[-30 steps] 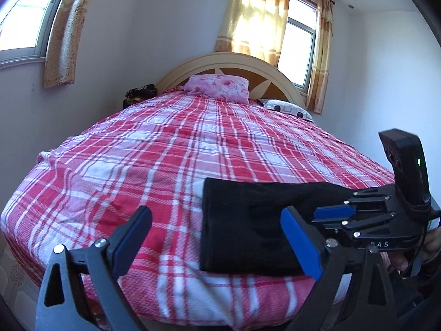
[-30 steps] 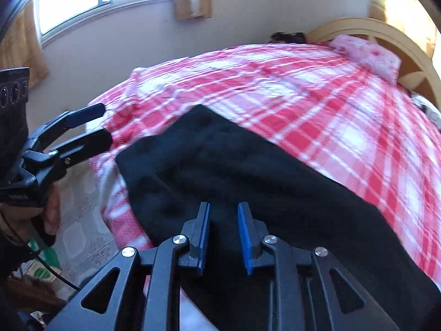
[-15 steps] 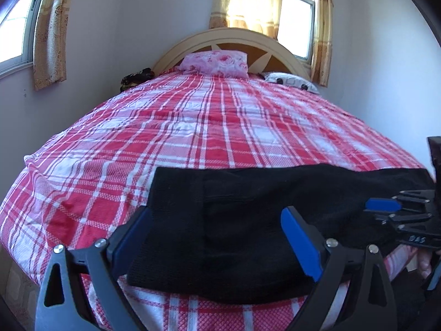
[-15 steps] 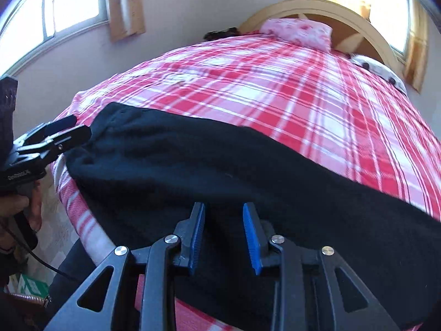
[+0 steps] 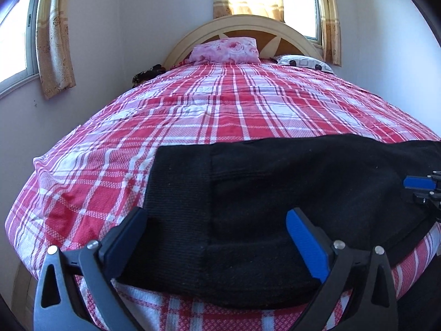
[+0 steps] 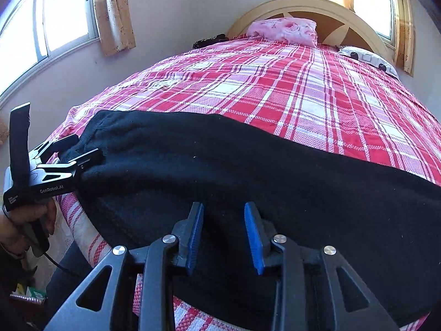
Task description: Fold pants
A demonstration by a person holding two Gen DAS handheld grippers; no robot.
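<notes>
Grippers frame black pants (image 5: 275, 193) laid across the foot of a bed (image 5: 234, 115). The left gripper (image 5: 217, 237) stands wide, jaws opening, its dark left finger (image 5: 124, 240) and blue-padded right finger (image 5: 306, 245) poised either side of the ribbed waistband end; the cloth lies between them, but no pad presses on it. From the right wrist view, the same tool (image 6: 74, 151) sits at the pants' left end, its two fingers straddling the fabric edge, a hand (image 6: 27, 220) wrapped around its handle.

The right gripper (image 6: 223, 234) hovers over the middle of the pants (image 6: 248, 171), its blue pads (image 6: 193, 237) partly apart and opening, nothing pinched between them. In the left wrist view only its blue tip (image 5: 419, 183) shows, at the frame's right edge, over the black cloth.

The pants run flat along the near edge of the bed, atop a red-and-white plaid sheet (image 6: 303, 88), one end hanging slightly over the mattress edge. At the far end, a pink floral pillow (image 5: 226, 51) leans on an arched wooden headboard (image 5: 248, 27), with a white patterned pillow (image 5: 306, 62) beside it. Gold curtains (image 5: 55, 41) hang at sunlit windows on the side and rear walls. A dark bundle (image 5: 148, 73) lies at the bed's far left corner; what it is cannot be told.
</notes>
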